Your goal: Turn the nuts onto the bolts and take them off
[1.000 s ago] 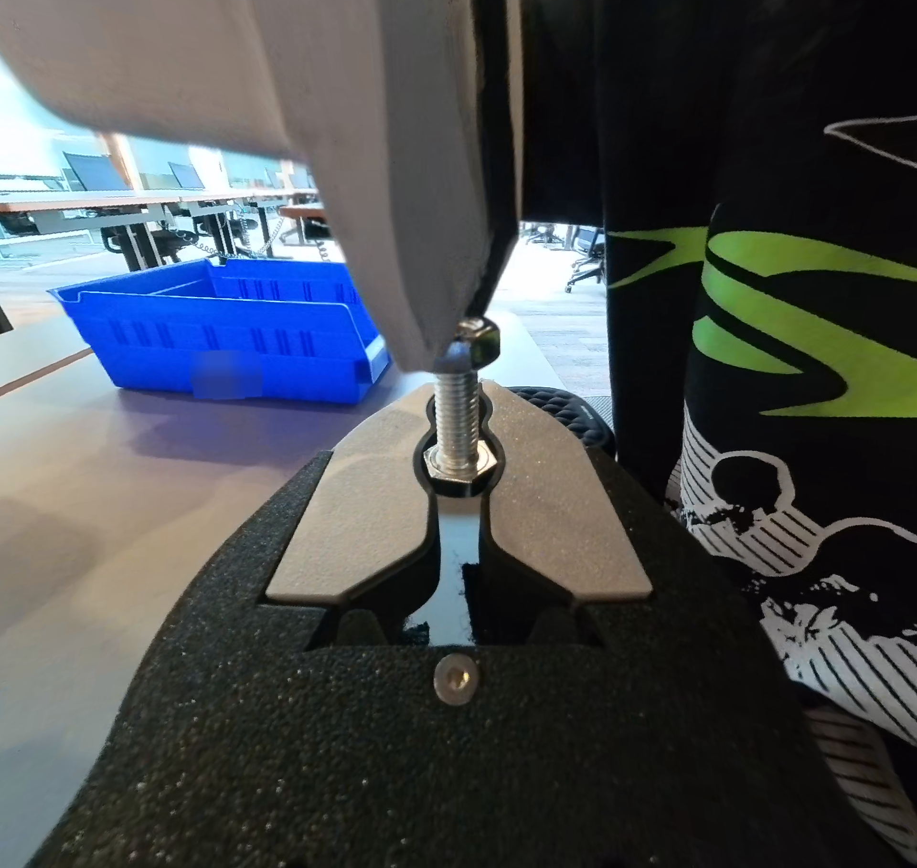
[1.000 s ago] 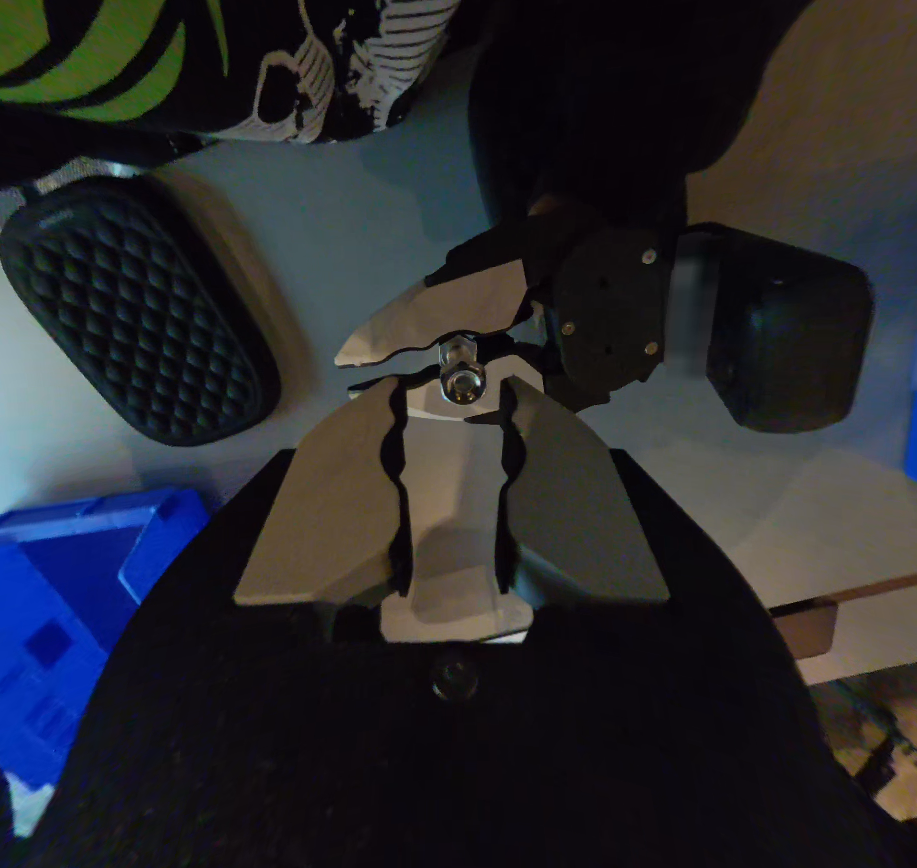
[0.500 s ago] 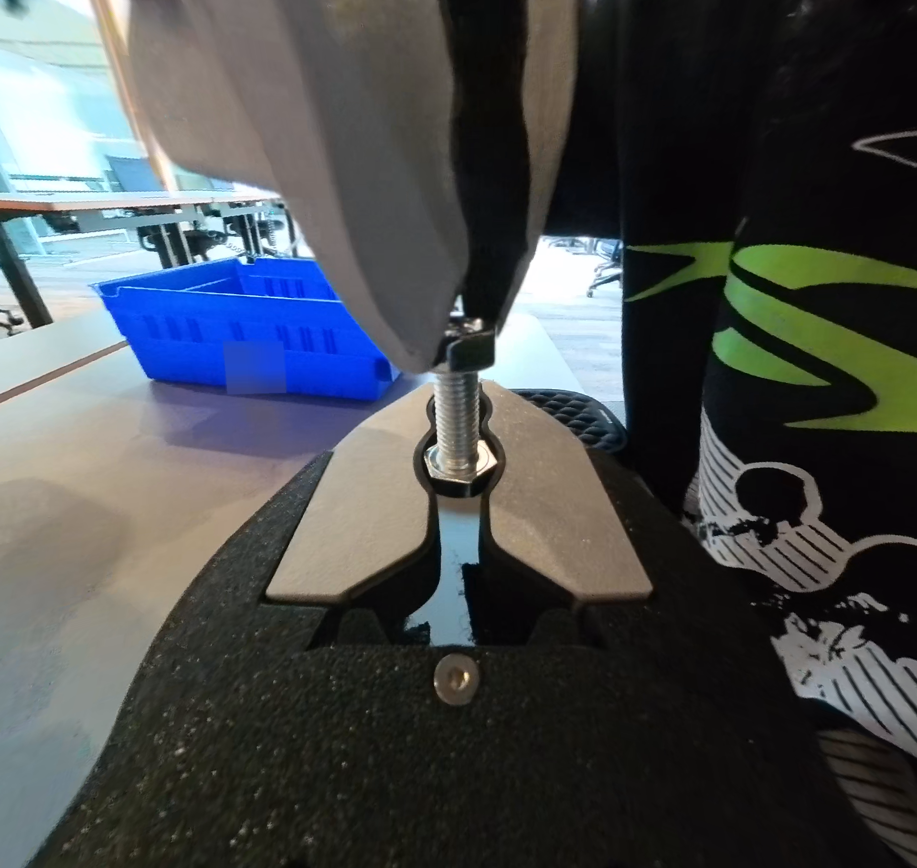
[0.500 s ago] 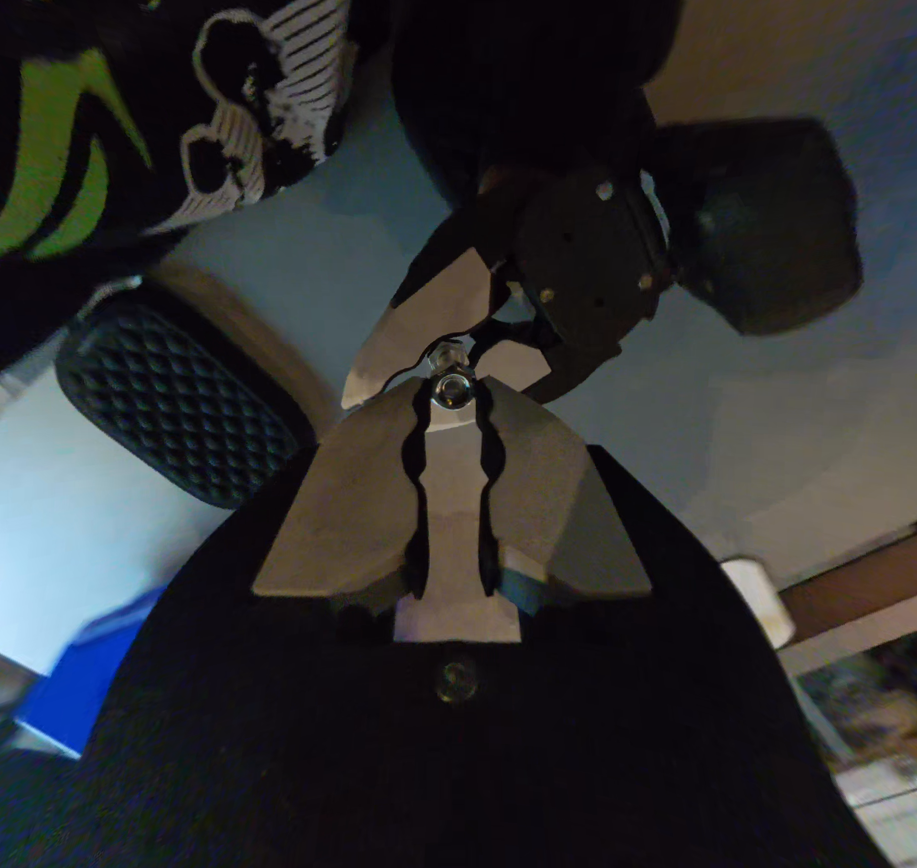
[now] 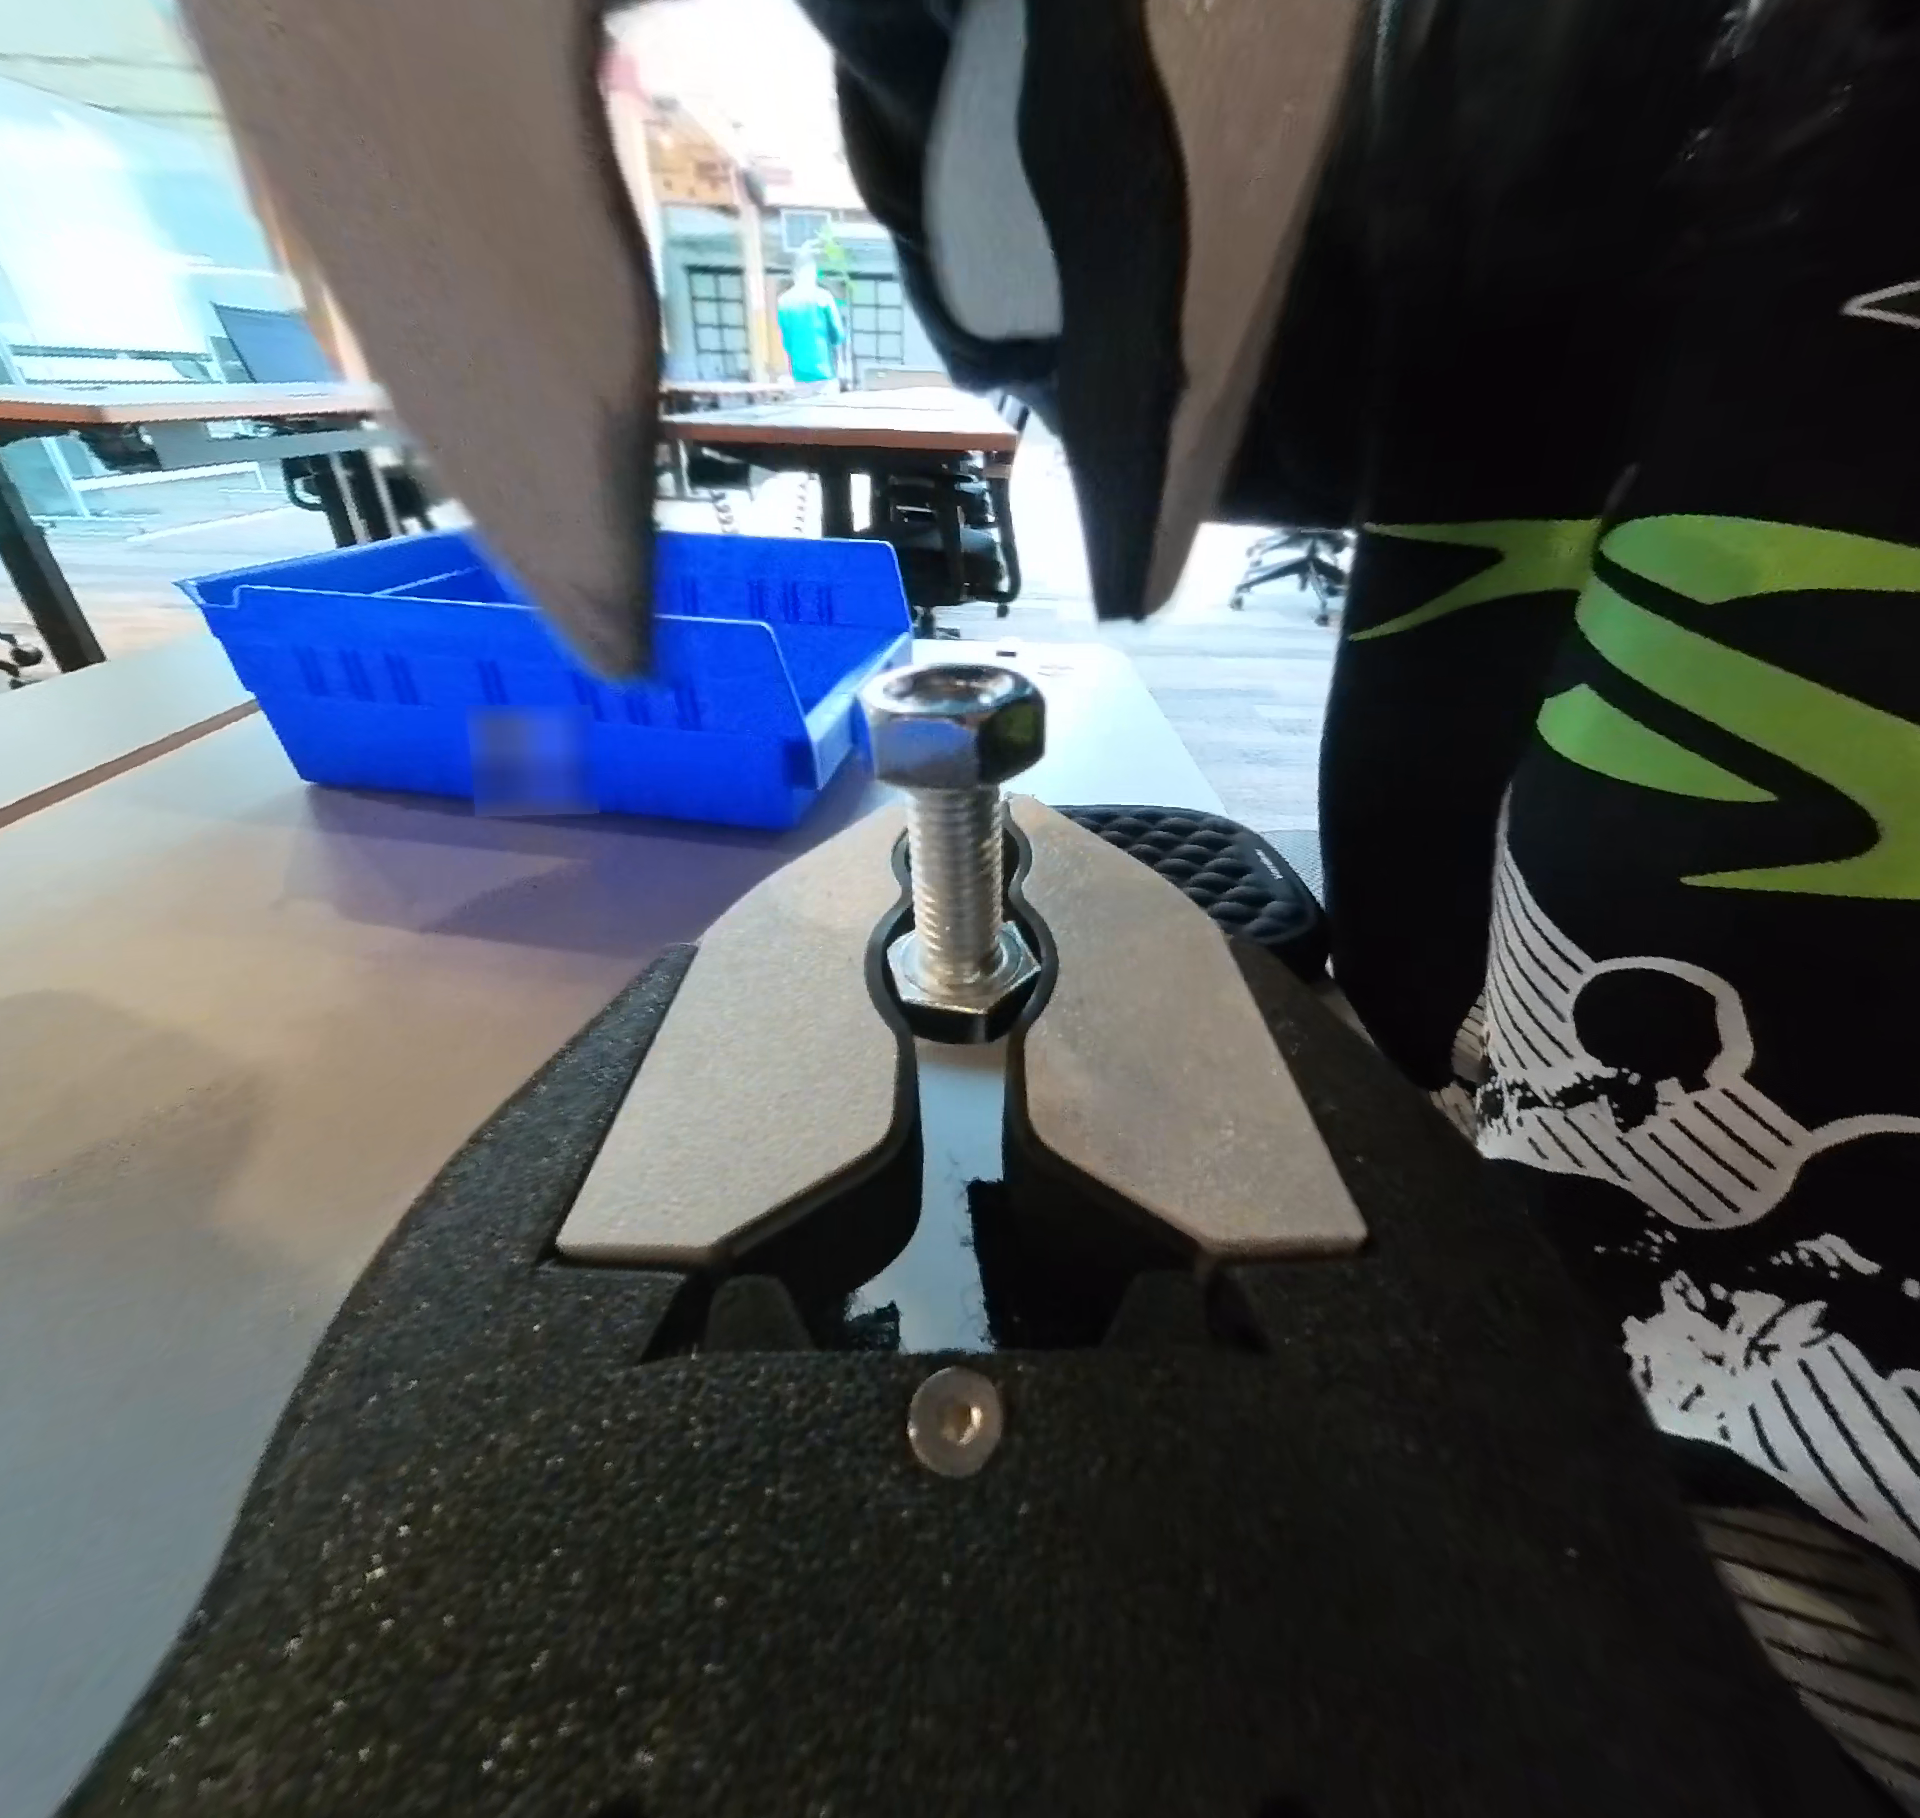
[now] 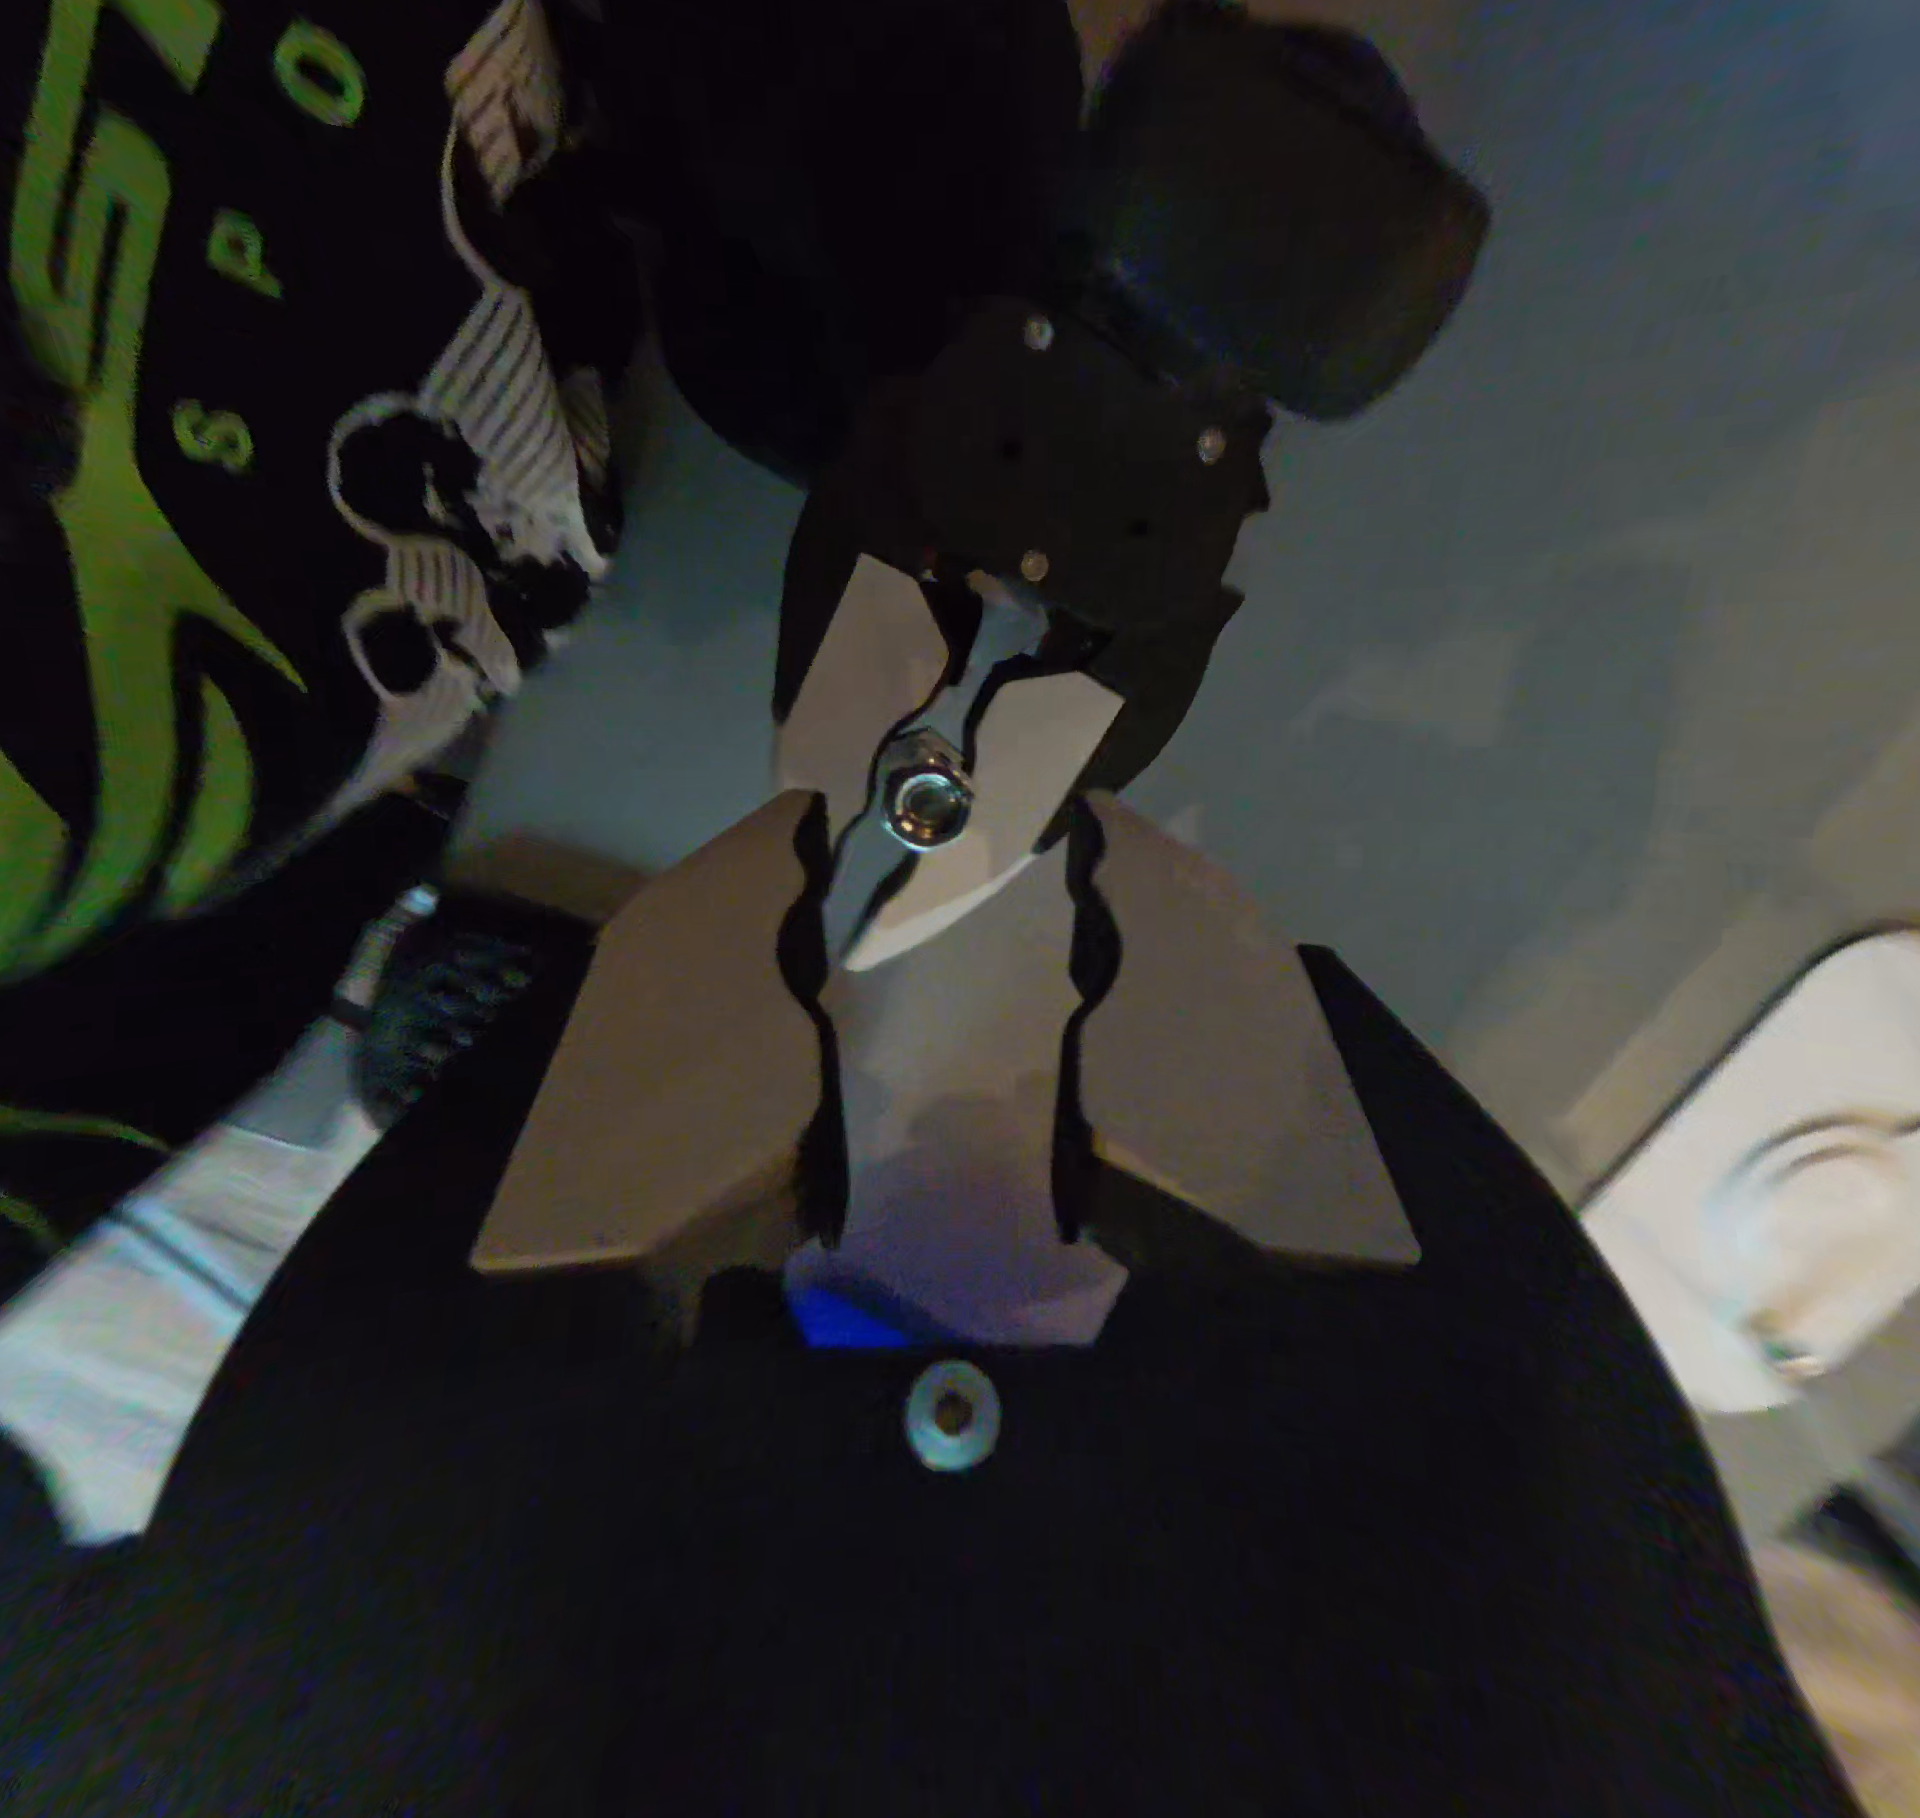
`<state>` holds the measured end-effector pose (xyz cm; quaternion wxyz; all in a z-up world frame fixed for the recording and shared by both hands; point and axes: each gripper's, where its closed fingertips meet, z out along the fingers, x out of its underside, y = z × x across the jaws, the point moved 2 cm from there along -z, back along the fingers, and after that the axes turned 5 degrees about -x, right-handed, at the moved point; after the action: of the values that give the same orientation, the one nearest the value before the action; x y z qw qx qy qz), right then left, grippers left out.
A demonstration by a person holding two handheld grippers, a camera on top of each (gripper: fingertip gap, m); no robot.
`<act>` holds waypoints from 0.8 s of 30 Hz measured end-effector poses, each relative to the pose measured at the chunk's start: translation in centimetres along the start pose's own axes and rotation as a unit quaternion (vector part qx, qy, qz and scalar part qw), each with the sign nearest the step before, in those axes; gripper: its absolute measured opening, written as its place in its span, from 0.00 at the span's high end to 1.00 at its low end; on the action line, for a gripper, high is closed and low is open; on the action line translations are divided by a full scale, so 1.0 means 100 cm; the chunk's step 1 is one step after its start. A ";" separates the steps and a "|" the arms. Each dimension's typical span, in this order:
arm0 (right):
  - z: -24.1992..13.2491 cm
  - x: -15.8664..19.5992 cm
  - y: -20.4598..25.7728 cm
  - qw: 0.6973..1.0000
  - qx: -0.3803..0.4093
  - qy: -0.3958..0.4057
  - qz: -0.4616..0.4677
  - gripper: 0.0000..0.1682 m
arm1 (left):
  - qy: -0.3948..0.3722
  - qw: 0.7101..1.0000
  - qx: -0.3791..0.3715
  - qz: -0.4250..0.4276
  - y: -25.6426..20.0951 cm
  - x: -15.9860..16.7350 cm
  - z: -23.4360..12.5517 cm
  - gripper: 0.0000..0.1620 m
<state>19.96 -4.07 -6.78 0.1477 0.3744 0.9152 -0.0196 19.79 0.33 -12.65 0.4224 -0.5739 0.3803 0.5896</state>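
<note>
The left gripper (image 5: 958, 921) is clamped on the lower end of an upright bolt (image 5: 956, 869). Its fingers are drawn in narrow around a hex piece at the base, most likely the bolt's head. A nut (image 5: 954, 738) sits at the very top of the thread, free of any grip. The right gripper (image 5: 883, 625) hangs just above it with fingers spread wide, one tip (image 5: 613, 615) to the left of the nut and one to the right, touching nothing.

Risks, as judged:
- The nut looks engaged by only a few turns. A knock from a descending fingertip could cock it on the thread or flick it off.
- If the fingers close off-centre, they may catch only a corner of the nut and slip when turned.
- Twisting force may spin the bolt in the left grip if the hold is weak.
- The right wrist view is dim and blurred, so lining up on the nut is harder to judge there.

Container: a blue bin (image 5: 436, 729) stands farther back on the grey table (image 5: 208, 989), well apart from the work. Its inside is mostly hidden, so I cannot tell its contents.
</note>
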 end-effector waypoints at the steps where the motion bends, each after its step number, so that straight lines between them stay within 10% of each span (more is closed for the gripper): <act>1: -0.002 0.001 0.001 0.998 0.000 0.008 -0.056 0.74 | 0.001 1.000 0.002 0.000 -0.001 0.000 0.000 0.93; 7: 0.002 0.006 0.009 0.947 -0.028 0.066 -0.312 0.74 | 0.001 1.000 0.019 0.003 -0.005 0.000 0.001 0.93; 24: 0.009 0.000 0.003 0.948 -0.055 0.088 -0.300 0.90 | -0.001 1.000 0.012 0.004 -0.002 -0.001 -0.001 0.93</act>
<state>20.44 -3.98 -7.64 0.0745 0.0738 0.9943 0.0203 20.06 0.31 -12.56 0.4275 -0.5663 0.3892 0.5874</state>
